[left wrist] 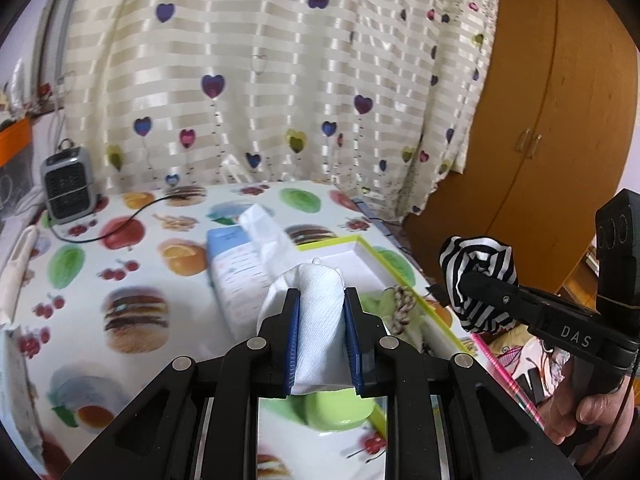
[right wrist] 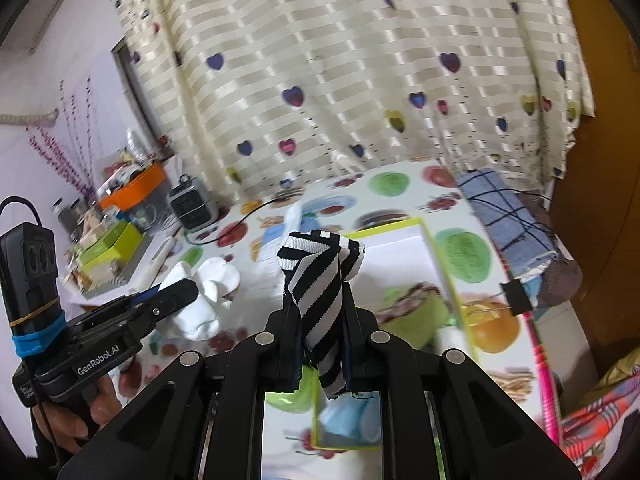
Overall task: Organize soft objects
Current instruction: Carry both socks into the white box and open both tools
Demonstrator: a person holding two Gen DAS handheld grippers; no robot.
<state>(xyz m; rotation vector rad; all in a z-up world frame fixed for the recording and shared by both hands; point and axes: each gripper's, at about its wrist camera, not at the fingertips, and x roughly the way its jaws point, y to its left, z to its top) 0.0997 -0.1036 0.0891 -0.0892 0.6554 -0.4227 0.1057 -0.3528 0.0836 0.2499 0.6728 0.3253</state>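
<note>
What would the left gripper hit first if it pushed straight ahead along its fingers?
Probably the tissue pack on the table: it lies just past the white cloth clamped in the left gripper, with the green-rimmed tray slightly right. Depth is unclear.

- A small grey heater [left wrist: 69, 184] stands at the far left corner of the table [left wrist: 132, 280], its black cord [left wrist: 120, 224] trailing across the fruit-and-burger cloth.
- A tissue pack [left wrist: 236, 268] lies near the table's middle.
- A striped curtain [left wrist: 280, 80] with hearts hangs behind the far edge.
- A wooden wardrobe [left wrist: 552, 120] stands past the right edge.
</note>
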